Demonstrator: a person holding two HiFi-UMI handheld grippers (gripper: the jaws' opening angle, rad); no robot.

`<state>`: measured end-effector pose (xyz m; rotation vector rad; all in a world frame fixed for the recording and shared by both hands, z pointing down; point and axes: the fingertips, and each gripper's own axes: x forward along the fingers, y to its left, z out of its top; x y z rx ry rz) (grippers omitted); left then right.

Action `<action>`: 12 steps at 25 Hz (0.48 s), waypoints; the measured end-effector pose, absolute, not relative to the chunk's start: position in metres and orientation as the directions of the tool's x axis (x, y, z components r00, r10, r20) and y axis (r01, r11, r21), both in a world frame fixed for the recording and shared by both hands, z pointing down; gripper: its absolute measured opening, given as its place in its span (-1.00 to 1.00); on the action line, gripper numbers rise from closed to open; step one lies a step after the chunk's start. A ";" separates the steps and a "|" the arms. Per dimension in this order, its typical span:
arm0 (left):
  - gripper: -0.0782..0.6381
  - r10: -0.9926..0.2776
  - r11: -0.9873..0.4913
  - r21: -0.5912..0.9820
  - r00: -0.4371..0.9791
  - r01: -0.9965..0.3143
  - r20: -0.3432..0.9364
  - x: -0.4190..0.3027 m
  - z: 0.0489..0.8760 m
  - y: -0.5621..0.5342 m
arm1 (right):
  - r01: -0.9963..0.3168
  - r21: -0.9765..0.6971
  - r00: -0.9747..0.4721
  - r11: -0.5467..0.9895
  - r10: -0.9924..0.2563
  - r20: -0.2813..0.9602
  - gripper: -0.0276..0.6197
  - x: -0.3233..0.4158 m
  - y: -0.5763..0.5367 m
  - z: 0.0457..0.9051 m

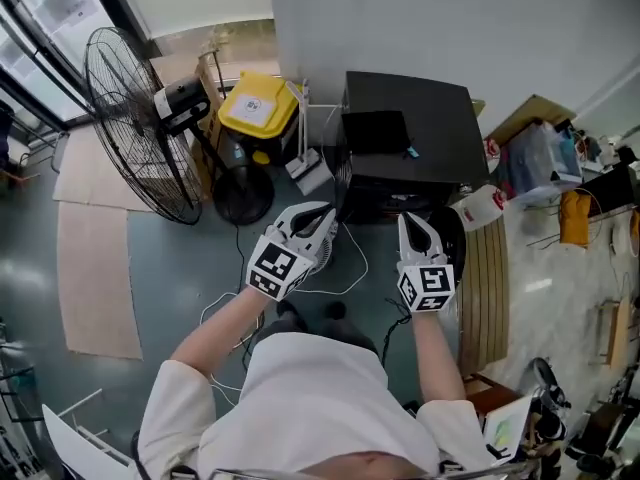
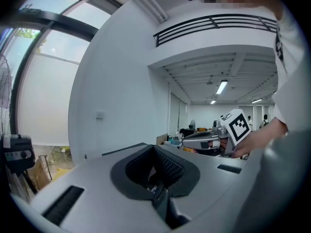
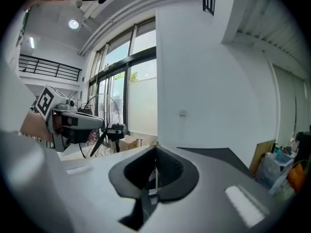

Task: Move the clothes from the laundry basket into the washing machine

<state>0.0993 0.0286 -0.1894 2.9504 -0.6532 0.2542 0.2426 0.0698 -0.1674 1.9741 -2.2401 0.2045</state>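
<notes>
Head view shows the white left gripper (image 1: 322, 210) and white right gripper (image 1: 412, 220), fingers together on nothing, a black box-shaped cabinet (image 1: 410, 133) just beyond their tips. No clothes or laundry basket in any view, so progress can't be judged.

Black machine (image 1: 410, 133) blocks frame centre, set against the white wall (image 1: 450, 18). Fan (image 1: 135, 118) and yellow bin (image 1: 258, 108) crowd the upper left. Cables (image 1: 345, 273) trail across the floor (image 1: 170, 268) at centre. Left of centre is passable. Clutter (image 1: 545, 158) closes the right.
</notes>
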 end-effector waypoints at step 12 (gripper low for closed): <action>-0.77 -0.448 -0.875 0.094 0.869 -0.474 0.210 0.048 -0.235 0.035 | -0.993 -0.058 -0.114 0.105 -0.973 0.200 -0.88 0.227 0.100 -0.221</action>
